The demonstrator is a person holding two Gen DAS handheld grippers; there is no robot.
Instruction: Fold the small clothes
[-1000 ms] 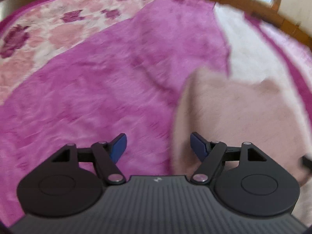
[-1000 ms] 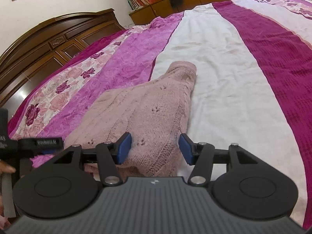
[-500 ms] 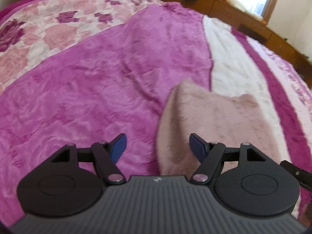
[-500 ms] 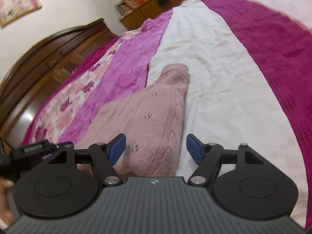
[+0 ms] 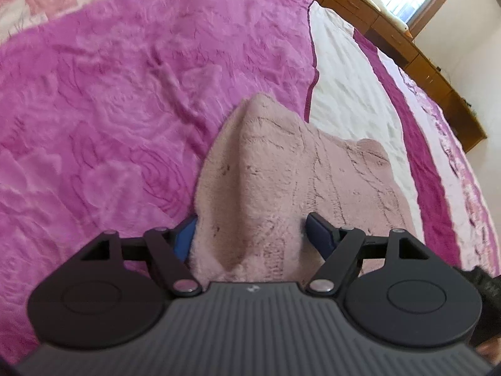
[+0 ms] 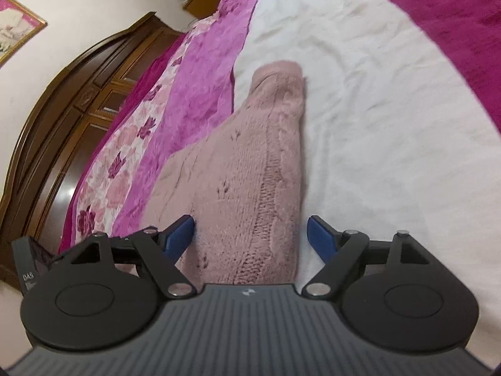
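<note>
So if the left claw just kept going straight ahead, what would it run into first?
The pink knitted sweater. Its near edge already bunches up between the open fingers of the left claw, so it would push into that raised fold straight away. Beyond it lies the purple bedspread, though depth is hard to judge.

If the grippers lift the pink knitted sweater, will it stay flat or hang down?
The pink knitted sweater probably droops: it already humps and creases on the bedspread. The fuzzy knit likely grips the fingers well. It seems light, being small.
</note>
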